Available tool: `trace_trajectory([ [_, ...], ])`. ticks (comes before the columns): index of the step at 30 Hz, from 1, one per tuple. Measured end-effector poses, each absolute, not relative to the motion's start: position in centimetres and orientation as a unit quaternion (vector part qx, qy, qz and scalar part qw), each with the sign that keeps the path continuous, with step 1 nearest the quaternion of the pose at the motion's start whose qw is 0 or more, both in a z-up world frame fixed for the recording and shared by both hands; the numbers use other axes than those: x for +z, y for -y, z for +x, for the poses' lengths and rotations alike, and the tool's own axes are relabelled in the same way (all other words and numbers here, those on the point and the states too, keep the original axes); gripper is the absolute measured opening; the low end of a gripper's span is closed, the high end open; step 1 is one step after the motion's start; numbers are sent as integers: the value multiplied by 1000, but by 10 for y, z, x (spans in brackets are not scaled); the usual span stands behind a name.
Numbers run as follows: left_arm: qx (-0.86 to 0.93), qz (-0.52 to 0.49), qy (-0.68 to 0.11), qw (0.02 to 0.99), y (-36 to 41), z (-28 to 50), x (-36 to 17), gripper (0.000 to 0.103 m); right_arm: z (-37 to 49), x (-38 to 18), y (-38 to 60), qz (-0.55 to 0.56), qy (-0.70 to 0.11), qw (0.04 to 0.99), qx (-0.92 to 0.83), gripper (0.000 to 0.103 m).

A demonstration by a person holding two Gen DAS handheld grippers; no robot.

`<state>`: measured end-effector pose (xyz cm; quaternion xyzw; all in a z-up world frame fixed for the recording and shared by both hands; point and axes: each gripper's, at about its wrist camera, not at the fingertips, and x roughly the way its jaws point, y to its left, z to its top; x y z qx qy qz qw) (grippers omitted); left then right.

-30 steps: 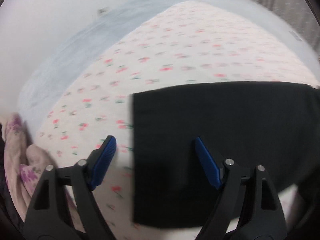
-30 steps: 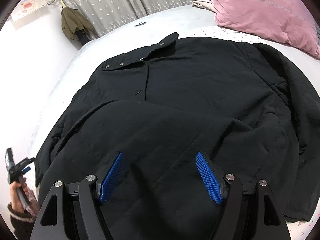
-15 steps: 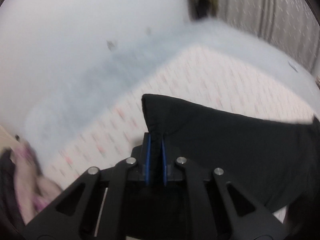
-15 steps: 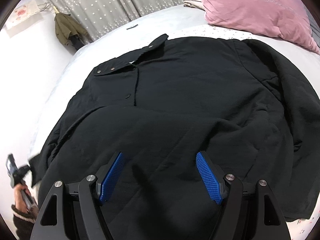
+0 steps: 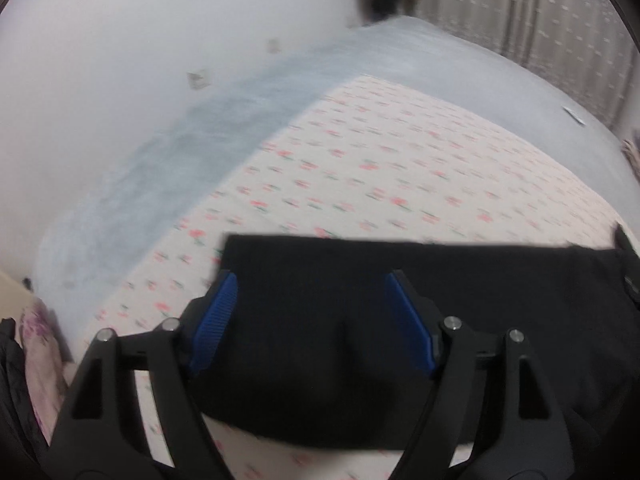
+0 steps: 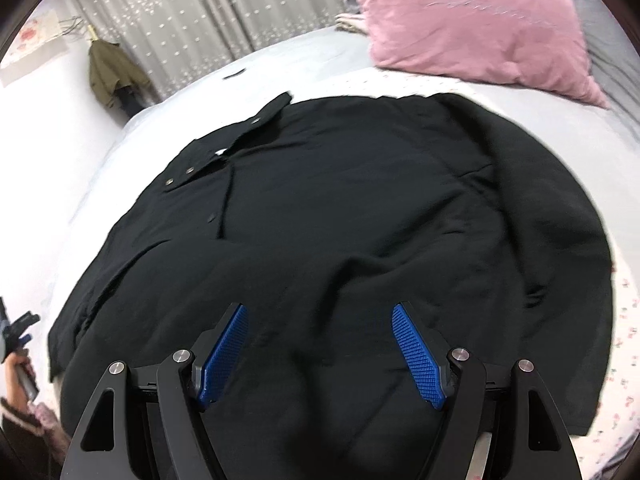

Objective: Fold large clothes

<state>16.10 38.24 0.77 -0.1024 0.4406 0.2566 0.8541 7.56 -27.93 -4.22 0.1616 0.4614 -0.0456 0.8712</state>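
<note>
The black jacket (image 6: pixel 360 220) is matt woven cloth with small shiny metal snaps. Under it lies a flower-printed cotton-looking sheet (image 5: pixel 380 168). The pink pillow (image 6: pixel 480 28) looks like soft velvet. The fingers (image 6: pixel 224 356) carry blue cross-hatched rubbery pads on matt black plastic.

We see the jacket (image 6: pixel 340 220) spread flat on the bed (image 6: pixel 160 136), its collar (image 6: pixel 228 140) toward the curtain (image 6: pixel 192 20). A pillow (image 6: pixel 480 28) lies behind it to the right; a coat (image 6: pixel 114 72) hangs at far left.
</note>
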Motion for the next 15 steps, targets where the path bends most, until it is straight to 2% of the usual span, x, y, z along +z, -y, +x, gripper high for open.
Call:
trace_trajectory([
  [3, 211, -112, -451, 860, -350, 158, 16, 84, 66, -34, 287, 145, -457, 875, -61, 76],
  [8, 133, -111, -465, 868, -288, 144, 26, 90, 43, -30, 304, 130, -455, 877, -80, 76],
  [15, 35, -86, -477, 874, -192, 130, 28, 91, 9, -49, 326, 101, -478, 865, -117, 76],
])
